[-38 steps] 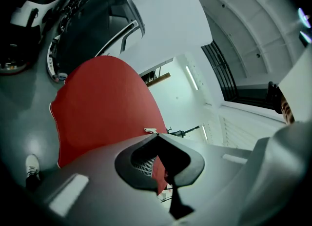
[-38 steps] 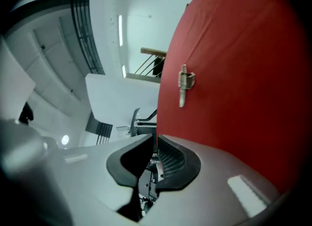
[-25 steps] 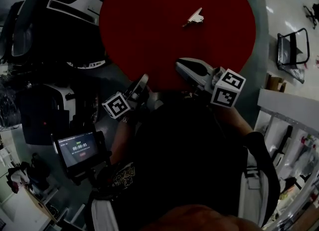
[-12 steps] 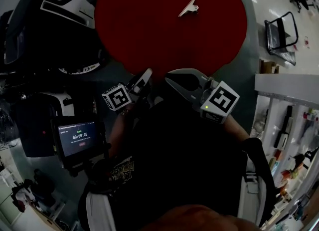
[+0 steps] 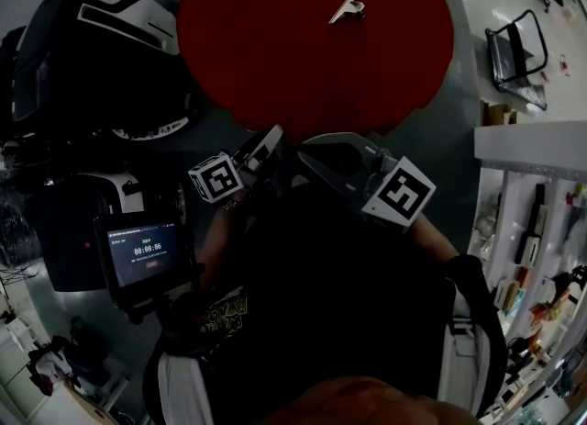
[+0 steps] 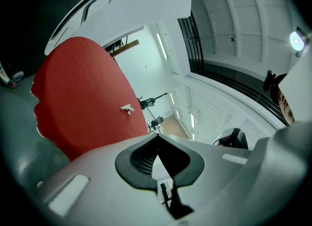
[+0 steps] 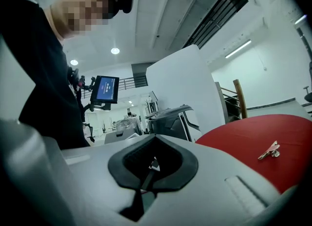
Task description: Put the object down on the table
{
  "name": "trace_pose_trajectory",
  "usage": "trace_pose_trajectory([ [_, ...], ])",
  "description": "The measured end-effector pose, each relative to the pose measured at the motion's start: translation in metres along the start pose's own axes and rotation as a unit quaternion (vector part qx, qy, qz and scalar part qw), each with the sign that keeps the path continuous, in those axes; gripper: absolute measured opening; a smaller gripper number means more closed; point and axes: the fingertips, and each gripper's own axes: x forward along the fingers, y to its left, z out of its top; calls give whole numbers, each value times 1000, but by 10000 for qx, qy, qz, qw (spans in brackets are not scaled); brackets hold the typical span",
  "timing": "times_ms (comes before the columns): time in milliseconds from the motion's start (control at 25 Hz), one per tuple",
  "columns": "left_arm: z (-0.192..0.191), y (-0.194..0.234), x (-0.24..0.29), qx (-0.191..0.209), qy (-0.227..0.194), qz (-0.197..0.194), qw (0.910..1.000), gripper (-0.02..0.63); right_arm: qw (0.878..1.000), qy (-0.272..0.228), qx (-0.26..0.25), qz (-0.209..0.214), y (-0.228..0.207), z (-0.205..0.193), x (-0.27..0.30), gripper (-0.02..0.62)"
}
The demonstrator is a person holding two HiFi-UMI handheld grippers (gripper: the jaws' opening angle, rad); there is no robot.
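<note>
A small silver clip (image 5: 347, 8) lies by itself on the round red table (image 5: 275, 56), toward its far side. Both grippers are drawn back close to the person's body, short of the table's near edge. In the head view my left gripper (image 5: 272, 133) and my right gripper (image 5: 304, 153) are side by side, both shut and holding nothing. The left gripper view shows its jaw tips (image 6: 157, 135) meeting, with the clip (image 6: 127, 108) far off on the table (image 6: 83, 98). In the right gripper view the jaw tips (image 7: 155, 137) are closed, and the clip (image 7: 269, 150) lies off to the right.
A black and white machine (image 5: 101, 47) stands left of the table. A small screen with a timer (image 5: 142, 262) is at the person's left. Shelves (image 5: 532, 230) and a black chair (image 5: 518, 51) are on the right.
The right gripper has pulled back from the table's near edge toward the body. The clip stays where it lay on the table. The left gripper has barely moved.
</note>
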Motion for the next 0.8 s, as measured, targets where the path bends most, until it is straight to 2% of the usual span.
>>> trace_pose_trajectory([
  [120, 0, 13, -7, -81, -107, 81, 9999, 11, 9999, 36, 81, 83, -2, -3, 5, 2],
  [320, -6, 8, -15, -311, -158, 67, 9994, 11, 9995, 40, 258, 156, -1, -6, 7, 2],
  [800, -2, 8, -13, -249, -188, 88, 9995, 11, 9993, 15, 308, 199, -6, -6, 9, 2],
])
